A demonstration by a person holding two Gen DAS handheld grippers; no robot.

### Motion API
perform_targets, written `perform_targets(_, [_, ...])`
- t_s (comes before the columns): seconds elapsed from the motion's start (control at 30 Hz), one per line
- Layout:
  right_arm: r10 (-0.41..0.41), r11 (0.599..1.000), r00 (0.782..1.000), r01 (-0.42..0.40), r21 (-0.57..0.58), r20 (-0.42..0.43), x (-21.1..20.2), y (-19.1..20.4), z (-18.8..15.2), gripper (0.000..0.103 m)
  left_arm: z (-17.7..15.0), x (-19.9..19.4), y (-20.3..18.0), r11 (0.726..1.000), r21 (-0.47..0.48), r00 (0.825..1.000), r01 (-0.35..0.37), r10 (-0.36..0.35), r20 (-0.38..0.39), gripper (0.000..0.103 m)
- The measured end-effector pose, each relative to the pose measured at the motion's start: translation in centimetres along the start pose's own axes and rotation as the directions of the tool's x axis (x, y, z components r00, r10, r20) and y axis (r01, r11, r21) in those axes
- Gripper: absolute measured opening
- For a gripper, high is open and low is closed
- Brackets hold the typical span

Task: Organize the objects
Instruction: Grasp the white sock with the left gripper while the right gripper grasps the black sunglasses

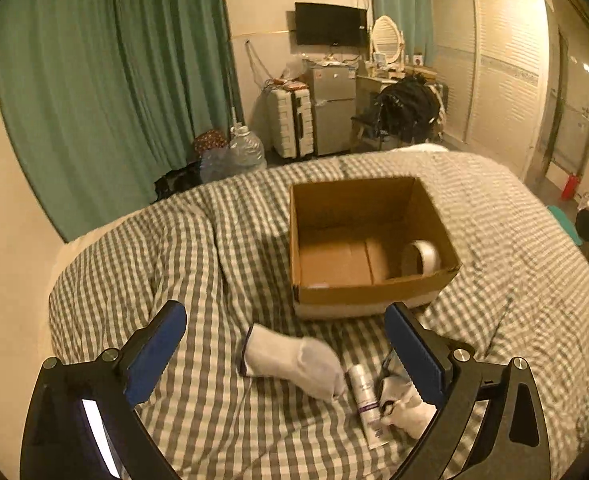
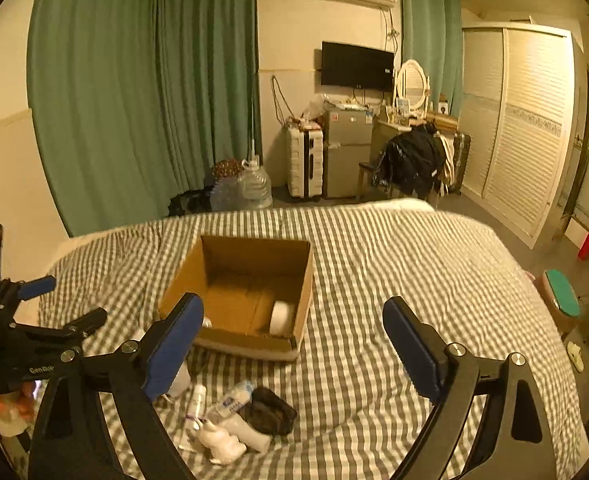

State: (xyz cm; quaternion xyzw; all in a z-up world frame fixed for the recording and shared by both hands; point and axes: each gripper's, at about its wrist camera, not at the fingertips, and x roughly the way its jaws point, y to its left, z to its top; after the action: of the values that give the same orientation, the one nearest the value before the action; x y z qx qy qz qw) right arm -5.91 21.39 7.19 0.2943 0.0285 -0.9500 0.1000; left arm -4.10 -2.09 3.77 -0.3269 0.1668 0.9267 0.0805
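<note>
An open cardboard box (image 1: 374,296) stands on the checked bed cover, with a roll of white tape (image 1: 420,257) inside; the box (image 2: 178,292) and the tape (image 2: 281,317) also show in the right wrist view. In front of the box lie a white sock (image 1: 294,360), a small tube (image 1: 364,400) and a white figurine (image 1: 408,410). My left gripper (image 1: 286,354) is open, above the sock. My right gripper (image 2: 292,340) is open and empty, above the bed near the box. A dark pouch (image 2: 268,410), a small bottle (image 2: 234,396) and the figurine (image 2: 220,442) lie below it.
The bed (image 1: 514,260) fills the foreground. Beyond it are green curtains (image 1: 94,80), water jugs (image 1: 246,152), a white suitcase (image 1: 290,120), a small fridge (image 1: 332,108) and a chair with a black jacket (image 1: 408,108). A wardrobe (image 2: 526,120) stands at right.
</note>
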Motion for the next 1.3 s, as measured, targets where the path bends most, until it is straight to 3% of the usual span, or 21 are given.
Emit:
perform_targets(0.23, [0.003,1.000,0.987,-0.004,-0.004,-0.158,6.5,-0.5,-6.5,0.091,-4.6,4.8,-0.9,0.999,-0.002,0.996,-0.042,0.042,-0.082,0.102])
perform_targets(0.47, [-0.027,0.998,0.952,0.010,-0.057,-0.306,12.3,-0.7,-11.6,0.091,-7.5,10.1,-2.3,0.997,0.025,0.983,-0.071,0.074,-0.169,0.102])
perform_targets(0.63, [0.038,0.996,0.923,-0.064,-0.055,-0.384,14.8,-0.6,-13.5,0.091,-8.5,12.1,-3.0,0.996,0.040,0.978,-0.084,0.090,-0.186,0.102])
perform_targets(0.8, [0.069,0.991,0.885,-0.115,-0.073,-0.461,17.3,0.3,-14.7,0.082,-9.0,14.1,-3.5,0.997,0.043,0.974,-0.067,0.075,-0.216,0.102])
perform_targets(1.03, [0.120,0.983,0.837,-0.176,-0.054,-0.535,19.9,1.0,-15.8,0.053,-9.3,16.9,-4.2,0.998,0.045,0.964,-0.047,0.057,-0.261,0.102])
perform_targets(1.3, [0.127,0.984,0.823,-0.174,-0.034,-0.553,20.5,1.0,-16.3,0.053,-9.9,18.6,-3.0,0.999,-0.035,0.955,0.001,-0.011,-0.297,0.099])
